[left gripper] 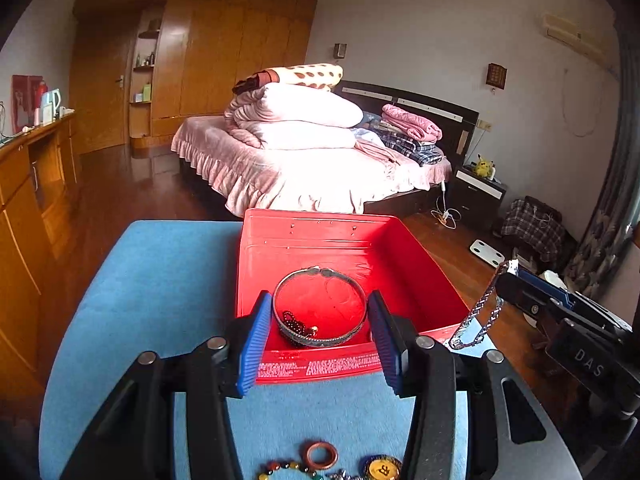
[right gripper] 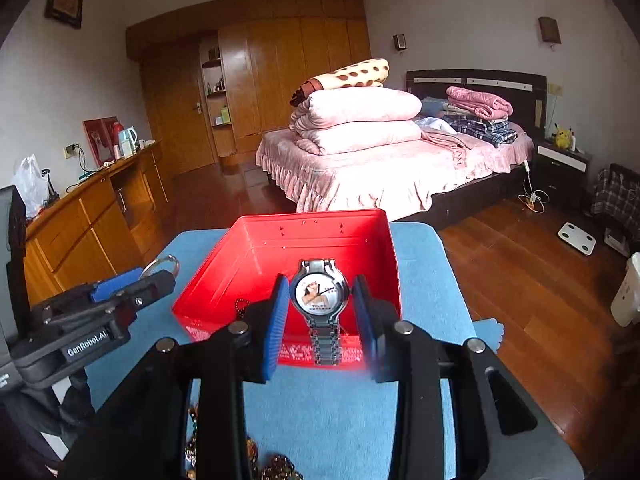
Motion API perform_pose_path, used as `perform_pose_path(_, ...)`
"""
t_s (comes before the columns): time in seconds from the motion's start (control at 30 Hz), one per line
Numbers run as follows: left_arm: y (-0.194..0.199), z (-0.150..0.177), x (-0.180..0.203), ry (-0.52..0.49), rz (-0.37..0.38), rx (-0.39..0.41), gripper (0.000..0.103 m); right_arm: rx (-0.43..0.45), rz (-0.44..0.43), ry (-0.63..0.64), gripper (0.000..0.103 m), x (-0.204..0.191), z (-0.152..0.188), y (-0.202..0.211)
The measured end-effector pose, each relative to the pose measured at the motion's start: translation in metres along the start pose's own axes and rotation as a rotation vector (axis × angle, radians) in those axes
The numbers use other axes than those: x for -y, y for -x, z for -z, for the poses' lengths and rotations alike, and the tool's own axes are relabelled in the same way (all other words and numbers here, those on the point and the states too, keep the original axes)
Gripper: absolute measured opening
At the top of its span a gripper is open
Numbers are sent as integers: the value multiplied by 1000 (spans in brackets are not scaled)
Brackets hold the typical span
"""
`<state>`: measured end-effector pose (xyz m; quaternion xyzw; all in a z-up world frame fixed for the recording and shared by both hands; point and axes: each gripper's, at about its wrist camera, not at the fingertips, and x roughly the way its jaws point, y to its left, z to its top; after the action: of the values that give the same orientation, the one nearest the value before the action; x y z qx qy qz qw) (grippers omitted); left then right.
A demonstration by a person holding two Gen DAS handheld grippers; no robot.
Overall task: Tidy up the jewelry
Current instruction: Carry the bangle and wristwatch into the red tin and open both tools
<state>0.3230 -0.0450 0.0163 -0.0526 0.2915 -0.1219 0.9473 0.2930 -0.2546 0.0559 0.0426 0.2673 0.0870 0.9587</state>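
A red box (left gripper: pixel 320 236) stands open on a blue mat (left gripper: pixel 160 280). My left gripper (left gripper: pixel 320 332) is shut on a silver bangle (left gripper: pixel 320 340) and holds it over the box's near edge. A dark bead string (left gripper: pixel 294 320) lies inside the box. My right gripper (right gripper: pixel 320 316) is shut on a silver wristwatch (right gripper: pixel 319 290) with a picture dial, held before the red box (right gripper: pixel 312 228). In the left wrist view the watch's band (left gripper: pixel 480 312) hangs from the right gripper. The left gripper with the bangle (right gripper: pixel 160 266) shows at the left of the right wrist view.
Loose jewelry lies on the mat near me: a brown ring (left gripper: pixel 321 454), a coloured bead bracelet (left gripper: pixel 280 469), a gold pendant (left gripper: pixel 380 469), and gold chains (right gripper: pixel 276 468). A bed (left gripper: pixel 300 168), wooden cabinets (left gripper: pixel 32 184) and wooden floor (right gripper: pixel 520 280) lie beyond the table.
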Motion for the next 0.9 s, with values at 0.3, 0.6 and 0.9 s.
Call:
perform_pose_path(0.3,-51,-6,0,-4,-25,-60,48,-86,8,-21,31,0,-4,-67)
perform_pose_path(0.6,-66,7,2,-24,-59,-106,50,-159,38,-46,33,4,12,-91)
perform_pose_path(0.9,-48,9,1,-62,-101,-65,63,-104,82,-28,44,8,18,-71)
